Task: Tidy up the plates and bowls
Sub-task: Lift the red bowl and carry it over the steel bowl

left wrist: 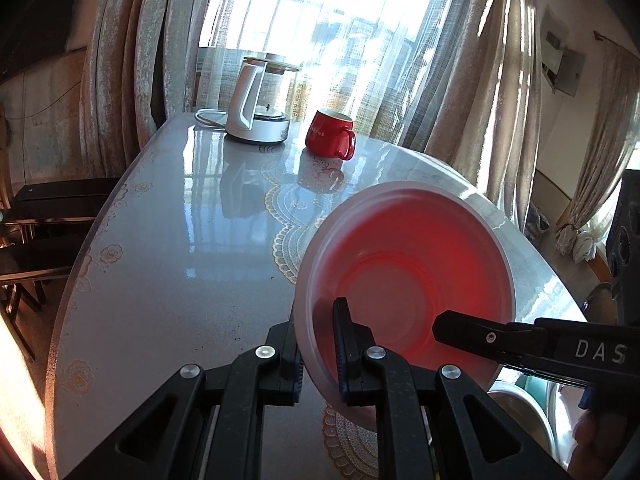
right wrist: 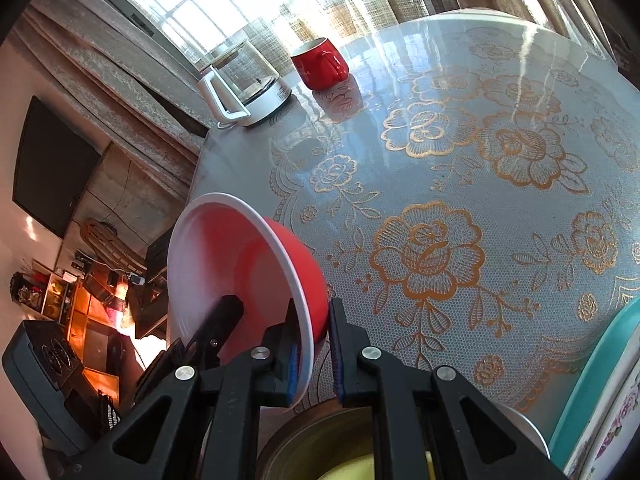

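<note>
A red bowl (left wrist: pixel 408 280) with a white rim is held tilted above the table (left wrist: pixel 180 260). My left gripper (left wrist: pixel 318 360) is shut on its near rim, one finger inside and one outside. My right gripper (right wrist: pixel 314 356) also clamps the rim of the same bowl (right wrist: pixel 240 264), one finger inside and one on the red outer wall. The right gripper's finger (left wrist: pixel 480 334) reaches into the bowl in the left wrist view. The left gripper's finger (right wrist: pixel 216 320) shows inside the bowl in the right wrist view.
A red mug (left wrist: pixel 331 139) and a white-handled glass kettle (left wrist: pixel 260 112) stand at the table's far edge by the curtained window. Below the right gripper sit a brownish bowl (right wrist: pixel 320 448), a teal plate (right wrist: pixel 592 368) and a floral plate (right wrist: pixel 616 420). Dark chairs (left wrist: pixel 48 216) stand left.
</note>
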`<state>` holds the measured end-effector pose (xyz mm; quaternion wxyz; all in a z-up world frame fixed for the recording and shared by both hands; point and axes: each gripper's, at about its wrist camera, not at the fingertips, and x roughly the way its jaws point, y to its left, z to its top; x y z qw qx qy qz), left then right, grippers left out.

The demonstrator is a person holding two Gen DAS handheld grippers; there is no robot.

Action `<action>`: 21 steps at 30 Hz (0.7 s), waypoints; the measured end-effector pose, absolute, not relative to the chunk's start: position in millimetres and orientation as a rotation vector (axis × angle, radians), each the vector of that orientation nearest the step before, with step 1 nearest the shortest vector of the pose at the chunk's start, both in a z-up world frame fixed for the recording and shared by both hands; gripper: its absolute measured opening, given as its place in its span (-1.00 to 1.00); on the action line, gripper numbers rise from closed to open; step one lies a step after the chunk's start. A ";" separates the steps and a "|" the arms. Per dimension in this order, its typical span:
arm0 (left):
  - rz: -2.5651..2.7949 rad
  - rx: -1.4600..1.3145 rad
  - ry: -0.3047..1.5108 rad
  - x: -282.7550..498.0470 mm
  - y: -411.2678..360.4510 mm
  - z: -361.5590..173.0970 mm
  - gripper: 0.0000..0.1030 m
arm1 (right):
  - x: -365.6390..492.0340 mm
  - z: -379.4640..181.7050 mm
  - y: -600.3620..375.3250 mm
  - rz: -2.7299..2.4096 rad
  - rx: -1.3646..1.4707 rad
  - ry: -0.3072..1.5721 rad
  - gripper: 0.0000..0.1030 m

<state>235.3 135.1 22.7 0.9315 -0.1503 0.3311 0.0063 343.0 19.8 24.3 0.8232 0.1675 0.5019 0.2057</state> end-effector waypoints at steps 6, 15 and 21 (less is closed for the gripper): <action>-0.006 -0.281 0.645 224.4 129.0 30.4 -0.74 | 332.5 34.2 13.1 0.444 0.368 1.044 -0.75; -0.045 -0.231 0.604 208.6 111.0 42.4 -0.74 | 314.8 39.5 -2.6 0.431 0.385 1.027 -0.75; -0.082 -0.193 0.577 199.0 93.7 50.0 -0.74 | 300.0 47.3 -17.3 0.415 0.394 1.002 -0.75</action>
